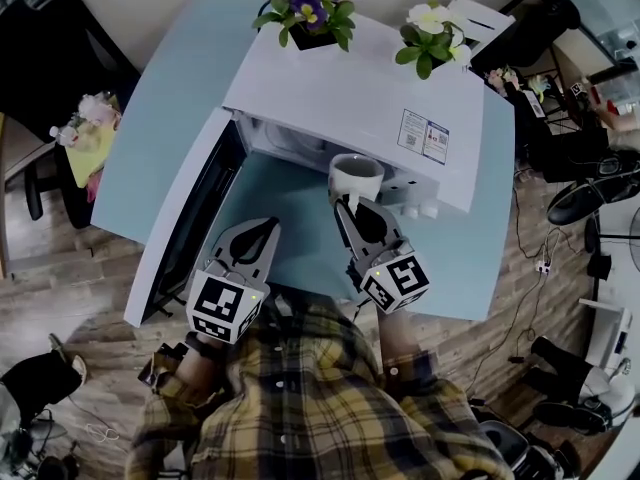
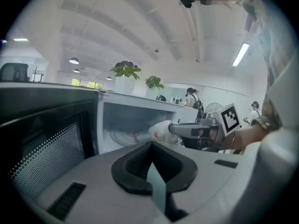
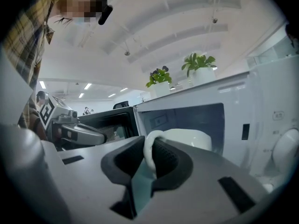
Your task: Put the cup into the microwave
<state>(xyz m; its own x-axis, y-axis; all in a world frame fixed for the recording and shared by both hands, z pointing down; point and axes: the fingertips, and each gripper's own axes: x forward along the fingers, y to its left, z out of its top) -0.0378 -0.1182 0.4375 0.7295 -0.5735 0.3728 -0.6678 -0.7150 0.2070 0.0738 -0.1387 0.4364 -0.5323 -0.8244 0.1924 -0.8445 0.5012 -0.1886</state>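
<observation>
A white microwave [image 1: 350, 98] stands on the blue table [image 1: 170, 118], its door [image 1: 185, 238] swung open to the left. My right gripper [image 1: 345, 200] is shut on the handle of a white cup [image 1: 355, 176], held upright at the mouth of the oven cavity. The right gripper view shows the handle pinched between the pads [image 3: 150, 146] and the cup body [image 3: 191, 138] just ahead, in front of the cavity. My left gripper [image 1: 268, 224] hovers beside the open door, shut and empty. Its own view shows the cup [image 2: 159, 130] and the right gripper [image 2: 196, 130] at the opening.
Two potted plants [image 1: 310, 8] [image 1: 430, 33] sit on top of the microwave. The control knobs [image 1: 420, 208] are just right of the cup. A dark chair [image 1: 40, 58] stands left of the table, and cables and shoes [image 1: 590, 198] lie on the wooden floor at right.
</observation>
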